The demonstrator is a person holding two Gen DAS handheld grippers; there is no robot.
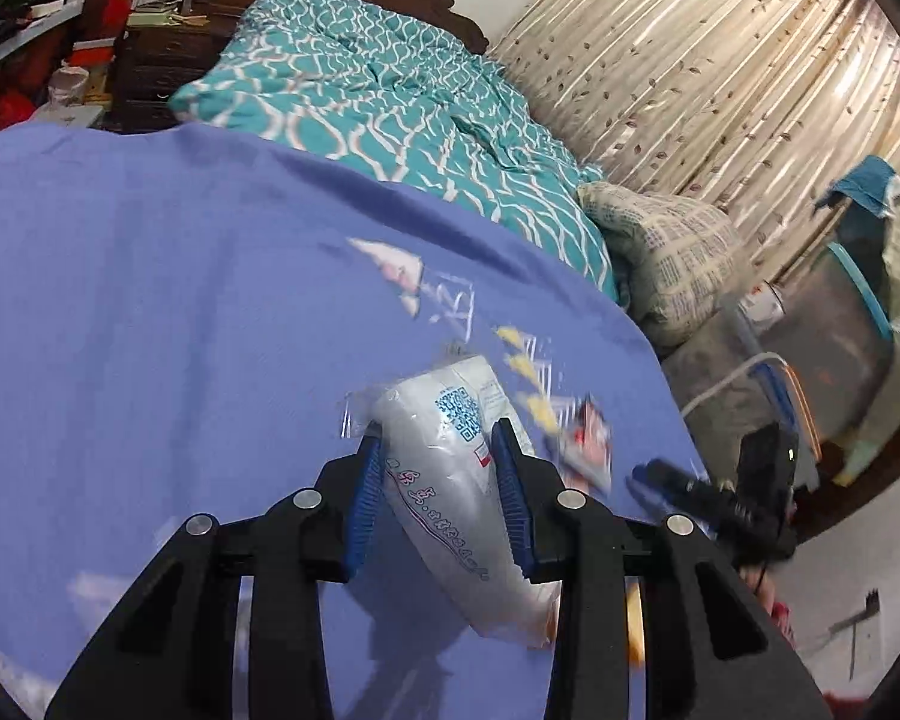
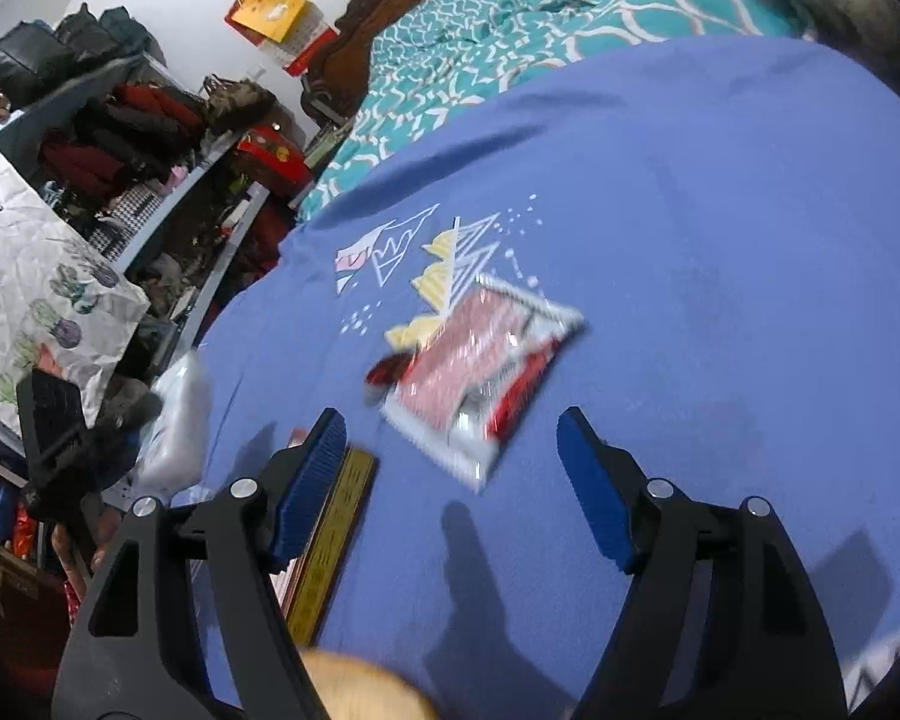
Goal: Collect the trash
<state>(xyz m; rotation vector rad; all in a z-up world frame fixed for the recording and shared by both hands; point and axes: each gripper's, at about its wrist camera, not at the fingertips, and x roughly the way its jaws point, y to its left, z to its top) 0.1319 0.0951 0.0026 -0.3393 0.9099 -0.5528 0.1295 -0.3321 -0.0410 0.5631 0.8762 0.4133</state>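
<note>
**One wrapper gripped, a second waiting between open jaws**

Nearest the lens in the left wrist view, the left gripper (image 1: 438, 450) fills the lower centre of the frame, its jaws clenched on a white plastic packet (image 1: 450, 468) printed with a blue square code. The blue pads press it from both sides, and it appears lifted clear of the blue blanket (image 1: 150, 300) on the bed. That piece of trash counts as picked up, though not yet dropped anywhere; no bin can be made out with certainty.

Further right in that view, a blurred red-and-white wrapper (image 1: 588, 438) lies on the blanket, with the other gripper just beyond it at the lower right.

In the right wrist view, a paper bag (image 2: 42, 300) with a plant print stands at the left edge; whether it serves as the collection bag cannot be told. Lower left of centre, a long yellow-and-brown flat item (image 2: 336, 528) lies just beside the left pad. The right gripper (image 2: 450, 462) has its jaws released and spread wide. The red-and-white wrapper lies flat at centre frame, just ahead of the pads, its near corner reaching towards the gap between them but touching neither.

So one item is in hand, and at least the wrapper and probably the flat item remain.
</note>
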